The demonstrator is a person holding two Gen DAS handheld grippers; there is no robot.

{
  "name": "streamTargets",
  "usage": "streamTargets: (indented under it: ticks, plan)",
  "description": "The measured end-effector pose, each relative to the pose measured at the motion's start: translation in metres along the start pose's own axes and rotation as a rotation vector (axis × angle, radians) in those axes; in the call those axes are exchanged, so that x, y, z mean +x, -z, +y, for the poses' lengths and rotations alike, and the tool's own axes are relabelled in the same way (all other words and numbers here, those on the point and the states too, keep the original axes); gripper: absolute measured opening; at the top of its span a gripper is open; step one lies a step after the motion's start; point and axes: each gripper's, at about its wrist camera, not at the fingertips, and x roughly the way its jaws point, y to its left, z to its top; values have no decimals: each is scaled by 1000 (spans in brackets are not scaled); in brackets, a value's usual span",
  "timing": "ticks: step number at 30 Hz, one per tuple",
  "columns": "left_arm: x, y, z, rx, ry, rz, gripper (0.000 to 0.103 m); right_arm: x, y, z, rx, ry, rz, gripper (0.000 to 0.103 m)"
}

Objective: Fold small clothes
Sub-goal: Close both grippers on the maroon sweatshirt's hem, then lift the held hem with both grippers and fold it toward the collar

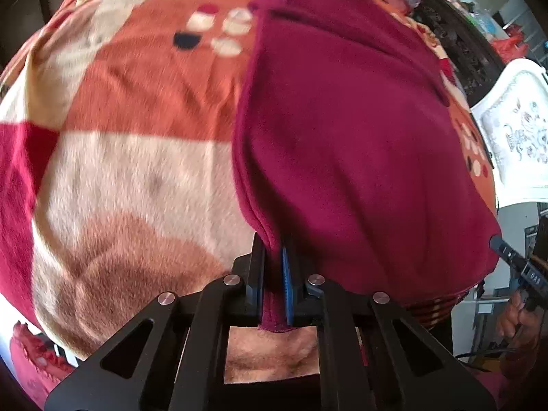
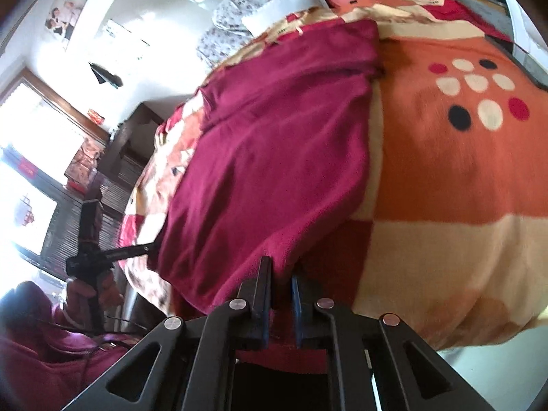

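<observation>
Both grippers clamped on garment edge, garment flat on blanket.
Left gripper [image 1: 274, 270] jaws shut on hem of maroon garment [image 1: 342, 130]; right gripper [image 2: 282, 291] pinches the near corner, garment [image 2: 274, 144] spread beyond on orange blanket [image 2: 445, 178]. Right view only: pillow [image 2: 284, 13], window [image 2: 37, 130], white wall.

Loads of open orange-and-cream fleece blanket [image 1: 137, 157] left of the maroon fleece garment [image 1: 342, 137]; white carved headboard [image 1: 513, 137] crowds the right.

Left gripper [image 1: 274, 257] clamped on near hem of maroon garment [image 1: 342, 120], spread away over orange-and-cream blanket [image 1: 137, 137]. Right gripper [image 1: 493, 241] at garment's near right edge.
</observation>
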Motion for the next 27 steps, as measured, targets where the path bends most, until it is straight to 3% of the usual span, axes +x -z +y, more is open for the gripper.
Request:
streamTargets:
  ticks: [5,13,18,27]
  plan:
    - [-23,-16,-4,-12,52,-78,7,-11,-21,6,-14,-24,-65,9]
    - [-48,-66,-12,-21,70,-235,7,-20,-72,4,-39,-26,-194,7]
    - [-42,-100,-14,-41,62,-292,7,-17,-111,-4,-26,-32,-271,6]
    - [-31,-175,-27,-31,11,-404,3,7,-193,-10,-67,10,-330,4]
